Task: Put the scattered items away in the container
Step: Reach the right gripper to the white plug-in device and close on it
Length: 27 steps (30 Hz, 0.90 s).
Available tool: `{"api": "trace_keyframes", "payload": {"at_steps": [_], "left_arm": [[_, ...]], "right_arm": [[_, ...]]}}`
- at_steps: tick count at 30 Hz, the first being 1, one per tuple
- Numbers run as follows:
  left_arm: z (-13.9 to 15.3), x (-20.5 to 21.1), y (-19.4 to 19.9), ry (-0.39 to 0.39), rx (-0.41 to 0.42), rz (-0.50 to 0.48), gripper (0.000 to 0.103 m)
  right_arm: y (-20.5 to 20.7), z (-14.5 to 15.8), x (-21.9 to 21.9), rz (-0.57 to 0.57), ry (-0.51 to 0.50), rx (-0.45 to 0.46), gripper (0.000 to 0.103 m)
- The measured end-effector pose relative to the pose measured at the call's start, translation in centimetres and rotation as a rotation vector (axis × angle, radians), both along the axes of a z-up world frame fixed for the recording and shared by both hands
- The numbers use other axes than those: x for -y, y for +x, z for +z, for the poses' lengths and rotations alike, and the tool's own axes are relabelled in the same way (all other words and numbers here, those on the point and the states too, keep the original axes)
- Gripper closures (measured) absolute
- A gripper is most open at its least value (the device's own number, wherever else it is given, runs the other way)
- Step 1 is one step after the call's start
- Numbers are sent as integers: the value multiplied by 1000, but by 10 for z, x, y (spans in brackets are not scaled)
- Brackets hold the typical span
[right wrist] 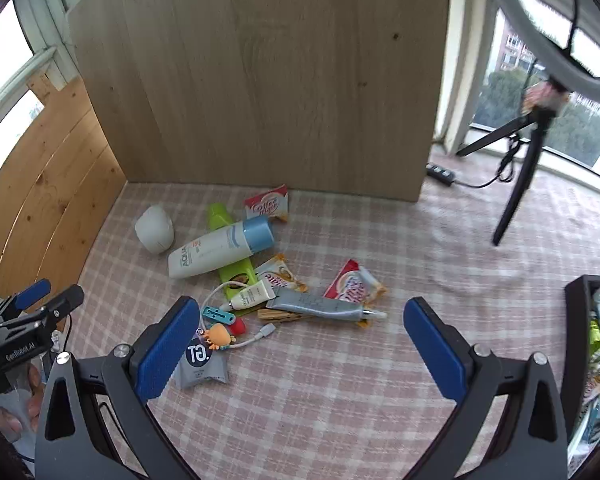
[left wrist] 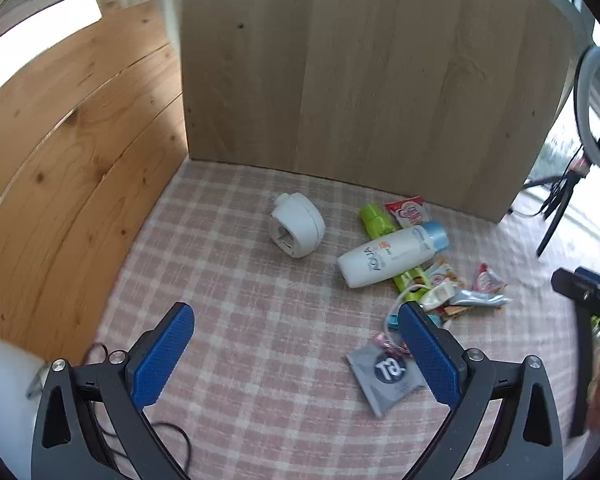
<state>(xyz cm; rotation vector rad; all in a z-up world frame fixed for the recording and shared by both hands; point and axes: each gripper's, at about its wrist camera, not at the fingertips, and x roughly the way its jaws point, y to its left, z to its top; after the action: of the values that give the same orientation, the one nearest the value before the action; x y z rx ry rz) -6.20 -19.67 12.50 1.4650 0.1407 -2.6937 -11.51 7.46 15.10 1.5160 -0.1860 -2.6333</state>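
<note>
Scattered items (right wrist: 260, 280) lie below both downward-tilted grippers, fingers (right wrist: 436, 352) spread wide.

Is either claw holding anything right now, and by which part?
Nothing is held. The left claw and the right claw both stand open and empty above the checked cloth.

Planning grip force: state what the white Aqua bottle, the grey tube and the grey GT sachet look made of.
Aqua bottle: smooth, slightly glossy white plastic, probably, with a blue plastic cap.
Grey tube: soft plastic or laminate, seemingly; matte body, flattened at one end, with a white nozzle.
GT sachet: thin foil or plastic film; creased and crinkled with sealed edges. Which one, I cannot tell.
</note>
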Motion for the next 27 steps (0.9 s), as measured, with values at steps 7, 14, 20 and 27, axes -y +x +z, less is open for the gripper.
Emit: {"api": "trace_keyframes", "payload": {"at_steps": [7,14,20,27], "left_arm": [[-15,27,-30,56,6,86,1],[-52,42,-52,167,20,122,10],[-70,44,-68,217,-5,144,14],[-82,42,-80,250,-15,134,19]], "right_arm": [[-42,3,10,13,-143,22,1],[-106,-4,74,174,-105,29,1],[-150,-31,143,312,-92,96,1],[-180,-75,185,376,-95,198,7]]}}
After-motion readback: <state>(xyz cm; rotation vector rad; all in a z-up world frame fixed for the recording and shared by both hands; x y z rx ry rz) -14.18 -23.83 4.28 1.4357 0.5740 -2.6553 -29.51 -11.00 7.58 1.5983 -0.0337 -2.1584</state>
